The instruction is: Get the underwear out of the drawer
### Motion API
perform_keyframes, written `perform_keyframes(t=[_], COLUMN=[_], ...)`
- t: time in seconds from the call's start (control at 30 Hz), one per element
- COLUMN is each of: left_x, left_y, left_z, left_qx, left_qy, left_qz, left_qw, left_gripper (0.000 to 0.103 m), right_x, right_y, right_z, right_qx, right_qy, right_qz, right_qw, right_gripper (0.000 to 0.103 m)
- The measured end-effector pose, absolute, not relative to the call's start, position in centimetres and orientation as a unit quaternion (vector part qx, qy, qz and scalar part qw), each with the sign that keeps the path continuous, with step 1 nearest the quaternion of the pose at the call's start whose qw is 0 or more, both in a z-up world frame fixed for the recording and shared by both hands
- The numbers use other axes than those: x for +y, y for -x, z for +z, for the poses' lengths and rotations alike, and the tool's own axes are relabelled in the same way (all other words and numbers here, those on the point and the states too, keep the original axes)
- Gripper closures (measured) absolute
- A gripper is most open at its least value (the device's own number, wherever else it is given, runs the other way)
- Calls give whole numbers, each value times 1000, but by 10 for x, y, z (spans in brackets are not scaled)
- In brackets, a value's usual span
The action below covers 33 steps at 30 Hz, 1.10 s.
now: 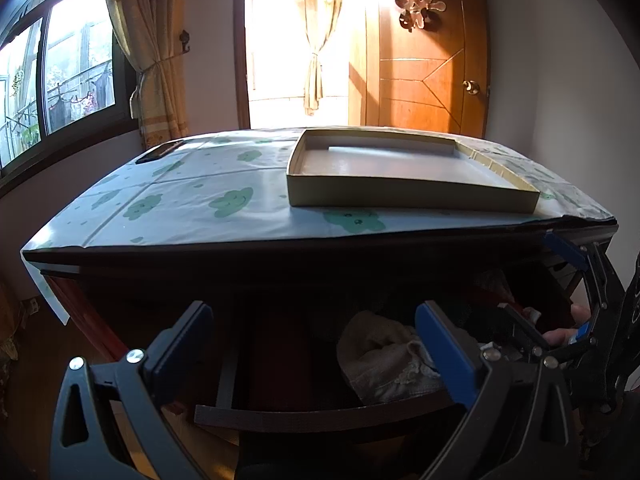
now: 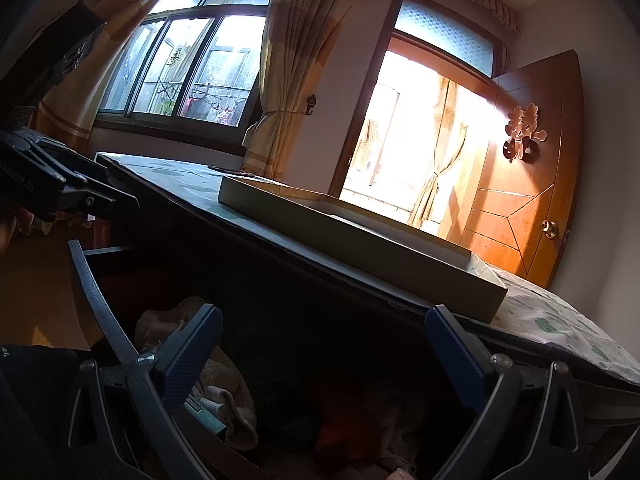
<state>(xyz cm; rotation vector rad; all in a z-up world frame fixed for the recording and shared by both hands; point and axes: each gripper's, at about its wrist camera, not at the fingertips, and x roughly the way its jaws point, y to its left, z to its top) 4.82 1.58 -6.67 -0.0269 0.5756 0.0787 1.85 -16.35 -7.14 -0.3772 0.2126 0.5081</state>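
The drawer (image 1: 320, 414) under the table stands pulled open, and its front edge shows below my left gripper. Pale beige underwear (image 1: 384, 360) lies crumpled inside it, and it also shows in the right wrist view (image 2: 224, 392) beside dark and red garments (image 2: 340, 420). My left gripper (image 1: 316, 344) is open and empty, hovering over the drawer's front with the beige cloth between its fingers. My right gripper (image 2: 324, 352) is open and empty above the drawer's clothes. It also shows at the right edge of the left wrist view (image 1: 592, 320).
The table top (image 1: 200, 200) has a light cloth with green cloud prints. A shallow open cardboard box (image 1: 400, 176) sits on it at the right. A dark flat object (image 1: 160, 152) lies at the far left corner. A wooden door (image 1: 424, 72) and windows stand behind.
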Motion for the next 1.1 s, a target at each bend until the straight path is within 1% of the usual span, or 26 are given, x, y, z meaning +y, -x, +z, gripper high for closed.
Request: perform_keyframes(t=[0.3,0.7,1.1], left_x=[11,12,15], left_y=[-44,-44,-43], left_z=[-63,-62,-63], left_qx=[283,286,288], left_qy=[9,11,8], left_qz=[36,37,37], left_qw=[958,958,957], left_gripper=[0,0,0], right_x=[-167,-164,-169], right_y=[-14,-15,-8], right_z=[-68,-70,-67], right_qx=[109,133,162], right_qy=[174,183,167], right_qz=[244,239,234], right_qw=[948,944,944], right_gripper=[1,1,1])
